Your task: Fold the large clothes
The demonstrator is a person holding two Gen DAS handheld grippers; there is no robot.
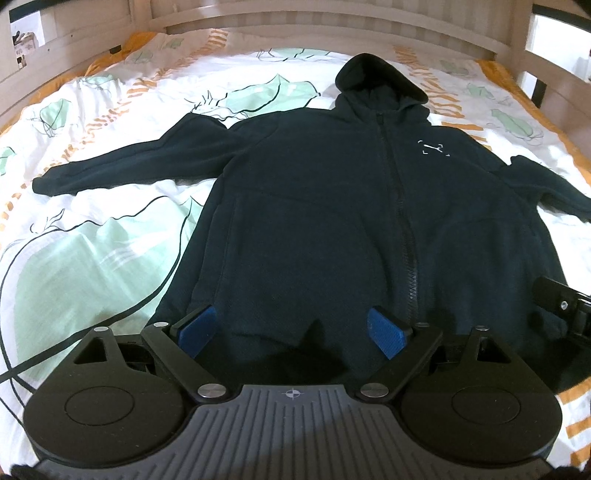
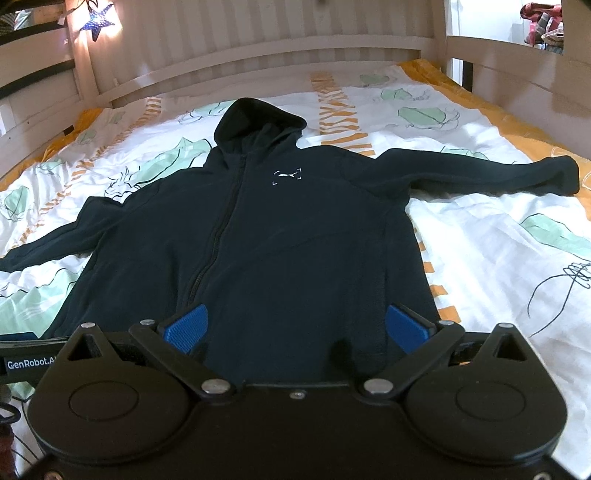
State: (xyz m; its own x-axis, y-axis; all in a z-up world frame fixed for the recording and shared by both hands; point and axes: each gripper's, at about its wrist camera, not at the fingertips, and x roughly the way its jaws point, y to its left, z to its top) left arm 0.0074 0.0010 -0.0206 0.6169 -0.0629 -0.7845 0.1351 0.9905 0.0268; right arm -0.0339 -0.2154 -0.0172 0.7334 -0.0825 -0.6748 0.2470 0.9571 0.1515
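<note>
Dark fleece hoodie [image 1: 332, 206] lies flat, zipped, front-up on the bed [image 1: 92, 236], hood at 12 o'clock, likely soft, thick and floppy, best pinched at hem corners or cuffs; left tool [image 1: 293, 332] and right tool [image 2: 295, 328] gape wide, empty, over the hem.

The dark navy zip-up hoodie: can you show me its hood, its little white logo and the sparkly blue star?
Hood [image 2: 258, 120], right wrist view, dark lining.
White logo [image 2: 287, 176], right wrist view, chest.
Blue star [image 2: 96, 23], right wrist view, middle.
</note>
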